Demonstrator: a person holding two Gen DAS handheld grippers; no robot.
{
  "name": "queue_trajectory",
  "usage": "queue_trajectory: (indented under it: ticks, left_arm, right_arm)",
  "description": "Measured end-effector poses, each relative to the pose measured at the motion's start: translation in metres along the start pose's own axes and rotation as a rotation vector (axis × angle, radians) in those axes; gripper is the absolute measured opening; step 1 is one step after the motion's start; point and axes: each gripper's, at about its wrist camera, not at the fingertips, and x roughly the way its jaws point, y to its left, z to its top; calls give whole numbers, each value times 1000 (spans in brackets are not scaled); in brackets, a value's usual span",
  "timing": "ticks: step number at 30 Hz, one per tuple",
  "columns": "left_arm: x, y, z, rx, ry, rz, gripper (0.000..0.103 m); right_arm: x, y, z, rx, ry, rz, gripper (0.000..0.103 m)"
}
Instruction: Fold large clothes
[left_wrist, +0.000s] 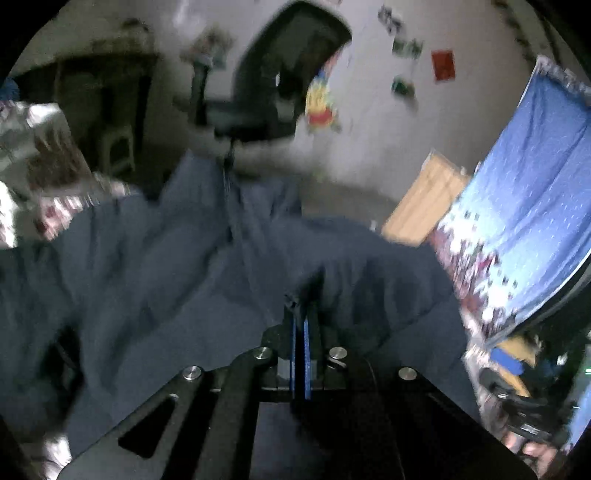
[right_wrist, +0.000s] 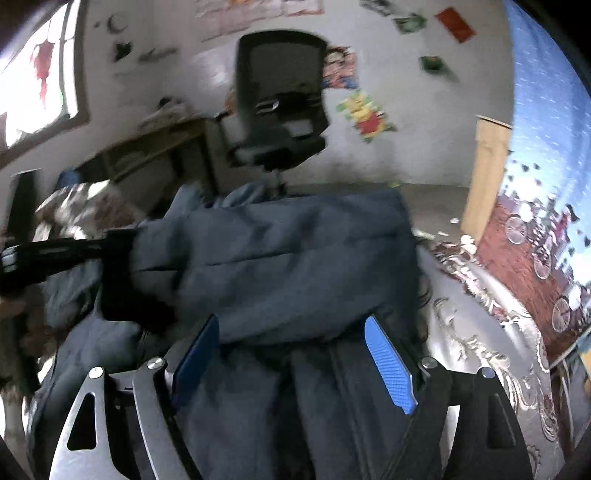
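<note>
While bunched, garment lies crosswise before right tool.

Dark navy garment on a floral bedspread
Tongs' pads are bright blue; office chair black; curtain blue with white specks; wall note red.

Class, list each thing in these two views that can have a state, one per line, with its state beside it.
Left tongs: shut, pinching a fold of the garment.
Right tongs: open, garment between the pads.
Dark blue garment: rumpled, partly folded over itself.
Office chair: upright, unoccupied.
</note>
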Motion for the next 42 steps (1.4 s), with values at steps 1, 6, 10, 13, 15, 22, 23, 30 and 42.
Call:
queue_trajectory:
  ticks: [1, 6, 10, 13, 15, 22, 23, 30, 42]
  left_arm:
    - [-7, 0, 3, 5, -15, 10, 1]
    - [-42, 7, 3, 86, -12, 221, 1]
    - [-44, 19, -8, 103, 28, 366, 1]
    - [-37, 38, -20, 80, 69, 409, 1]
    - [-27, 55, -31, 58, 113, 428, 1]
    - [4, 90, -52, 34, 226, 454, 1]
    - [7, 93, -54, 32, 237, 457, 2]
    - [13, 111, -60, -36, 261, 426, 4]
    - [-39, 123, -62, -195, 208, 441, 54]
  right_arm:
    - [2, -1, 3, 12, -9, -7, 80]
    - [25, 3, 31, 49, -44, -14, 80]
    - [58, 17, 48, 59, -3, 28, 80]
    - [80, 32, 50, 31, 35, 46, 80]
    - [96, 46, 47, -20, 71, 45, 80]
    - [135, 73, 22, -145, 166, -40, 80]
    - [138, 75, 21, -153, 173, -47, 80]
    - [150, 84, 17, -205, 202, -105, 83]
    - [123, 117, 23, -201, 154, -4, 95]
